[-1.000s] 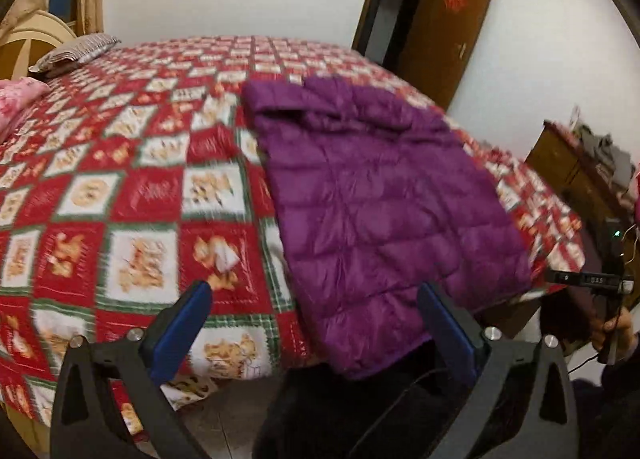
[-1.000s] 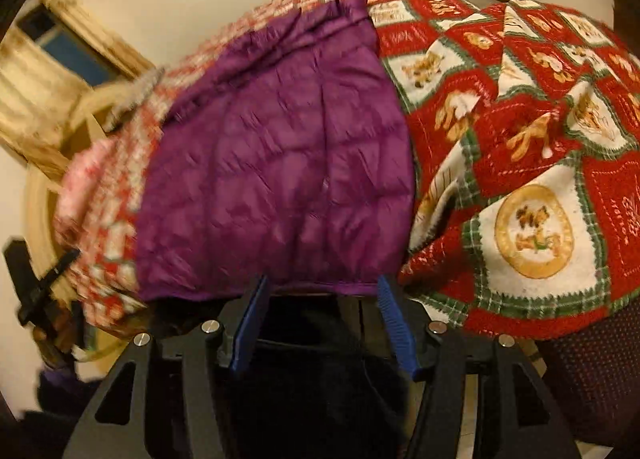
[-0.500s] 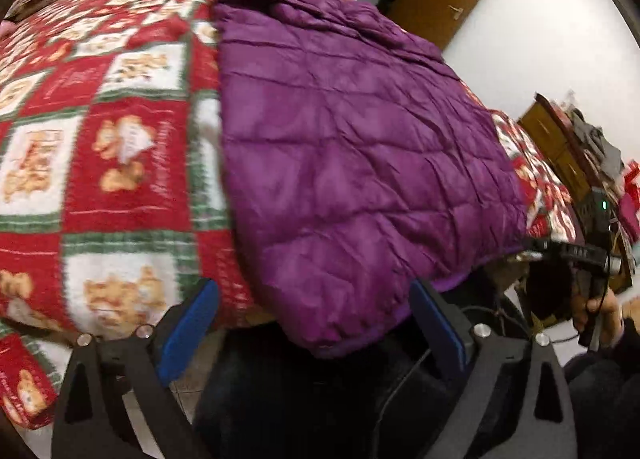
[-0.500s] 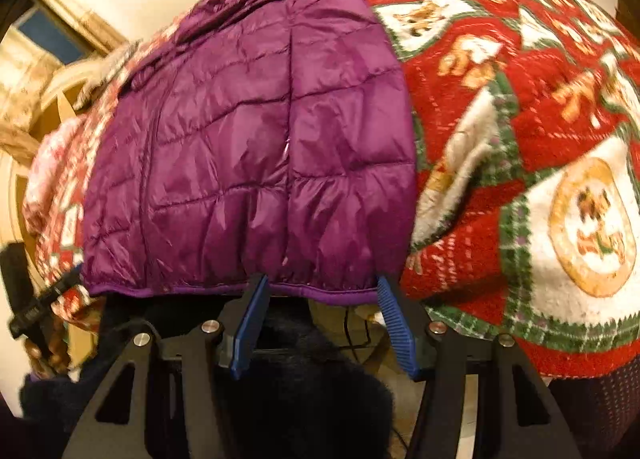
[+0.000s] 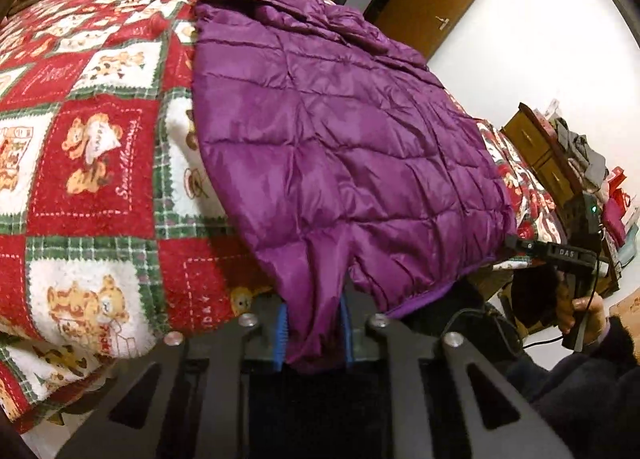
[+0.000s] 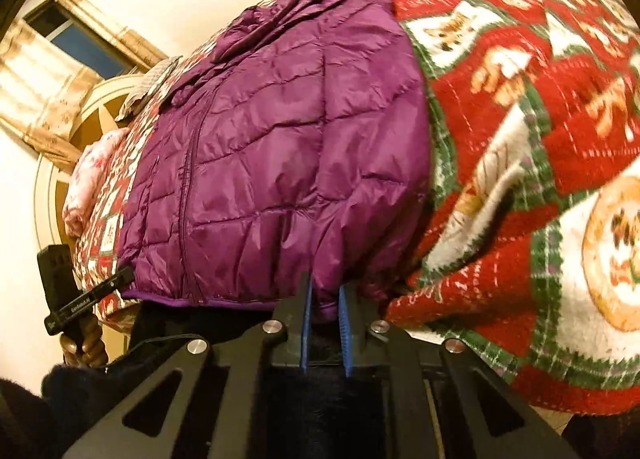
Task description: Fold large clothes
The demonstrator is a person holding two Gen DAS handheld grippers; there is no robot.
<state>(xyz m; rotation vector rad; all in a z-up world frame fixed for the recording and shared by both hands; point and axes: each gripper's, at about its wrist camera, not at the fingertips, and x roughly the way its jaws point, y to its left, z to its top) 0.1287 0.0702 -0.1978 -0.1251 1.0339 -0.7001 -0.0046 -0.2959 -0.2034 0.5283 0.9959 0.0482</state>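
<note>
Left wrist view: the purple jacket (image 5: 340, 163) lies flat on the bed (image 5: 88, 163), long axis running from its near hem to the far collar. Both grippers have just closed on that hem, left gripper (image 5: 314, 333) and right gripper (image 6: 323, 319) each pinching 1 corner, so the collar lies straight ahead of both.

Both grippers lower, left gripper (image 5: 314, 333) and right gripper (image 6: 324, 333) just closed, pinching jacket (image 5: 340, 147) hem

Bed (image 5: 92, 163) w/ red-green bear quilt; purple puffer jacket (image 5: 340, 147) flat on it, hem overhanging edge.
</note>
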